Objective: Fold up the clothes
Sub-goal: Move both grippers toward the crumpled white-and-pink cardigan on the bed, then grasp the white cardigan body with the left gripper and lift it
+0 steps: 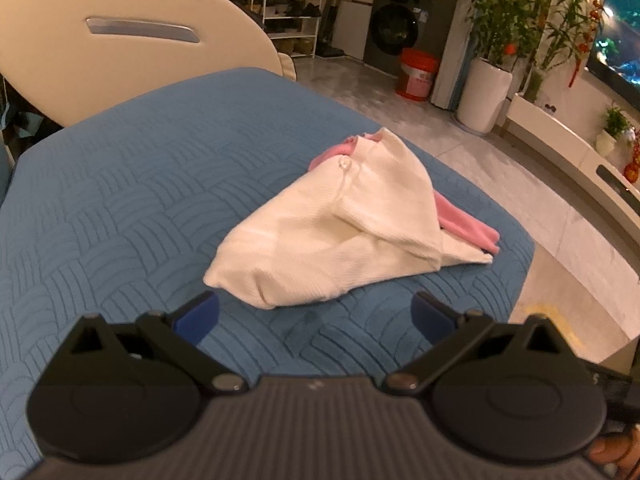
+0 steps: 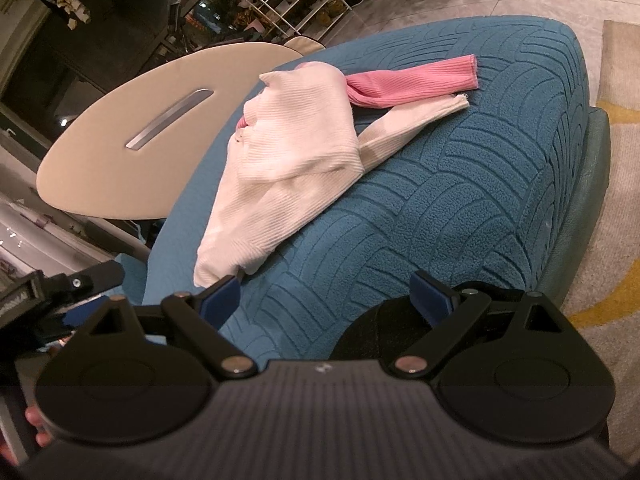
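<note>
A white ribbed knit garment with pink sleeves [image 1: 332,224] lies bunched and partly folded on a blue quilted cushion [image 1: 120,208]. One pink sleeve [image 1: 468,224] sticks out on its right side. My left gripper [image 1: 316,316] hovers open just in front of the garment's near corner, nothing between its blue pads. In the right wrist view the same garment [image 2: 288,156] stretches away from me, its pink sleeve [image 2: 416,80] and a white sleeve [image 2: 416,118] lying flat to the right. My right gripper [image 2: 324,300] is open, its left pad [image 2: 220,300] close by the garment's near corner.
A cream chair back [image 1: 100,40] with a metal slot stands behind the cushion. The cushion's right edge [image 1: 524,256] drops to a tiled floor. Further back are an orange bucket [image 1: 418,74], a white plant pot [image 1: 484,96], a shoe rack [image 1: 288,12]. The left gripper [image 2: 60,292] shows at the right view's left edge.
</note>
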`<control>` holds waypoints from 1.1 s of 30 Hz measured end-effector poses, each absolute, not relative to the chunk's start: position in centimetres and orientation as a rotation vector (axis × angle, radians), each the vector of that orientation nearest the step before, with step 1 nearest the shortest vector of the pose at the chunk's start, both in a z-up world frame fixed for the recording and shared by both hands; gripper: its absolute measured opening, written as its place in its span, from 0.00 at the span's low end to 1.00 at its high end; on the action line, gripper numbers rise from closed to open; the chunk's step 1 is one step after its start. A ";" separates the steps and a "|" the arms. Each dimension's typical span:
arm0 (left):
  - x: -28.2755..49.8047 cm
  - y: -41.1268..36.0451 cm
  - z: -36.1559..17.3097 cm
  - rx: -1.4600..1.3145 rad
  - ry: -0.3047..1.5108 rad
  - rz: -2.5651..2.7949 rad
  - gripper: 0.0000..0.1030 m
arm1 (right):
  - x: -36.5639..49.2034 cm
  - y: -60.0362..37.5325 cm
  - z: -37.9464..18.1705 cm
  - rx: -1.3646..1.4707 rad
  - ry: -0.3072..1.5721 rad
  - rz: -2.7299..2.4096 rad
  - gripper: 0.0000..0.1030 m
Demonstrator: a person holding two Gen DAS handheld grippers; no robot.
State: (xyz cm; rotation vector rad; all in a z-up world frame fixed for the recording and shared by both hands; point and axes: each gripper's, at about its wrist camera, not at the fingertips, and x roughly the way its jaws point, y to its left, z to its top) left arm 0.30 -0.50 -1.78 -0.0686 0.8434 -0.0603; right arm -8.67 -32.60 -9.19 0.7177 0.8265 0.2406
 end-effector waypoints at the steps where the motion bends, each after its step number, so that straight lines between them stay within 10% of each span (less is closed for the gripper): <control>1: 0.3 -0.5 -1.9 -0.069 0.846 -0.058 1.00 | -8.7 -32.6 -9.2 0.718 0.826 0.240 0.91; 23: 3.0 3.9 -6.9 -0.263 0.982 0.009 1.00 | -6.5 -31.2 -9.3 0.666 0.865 0.272 0.91; 33: 10.6 -2.0 -10.7 0.165 0.960 -0.101 0.88 | -4.7 -30.0 -9.8 0.619 0.899 0.312 0.91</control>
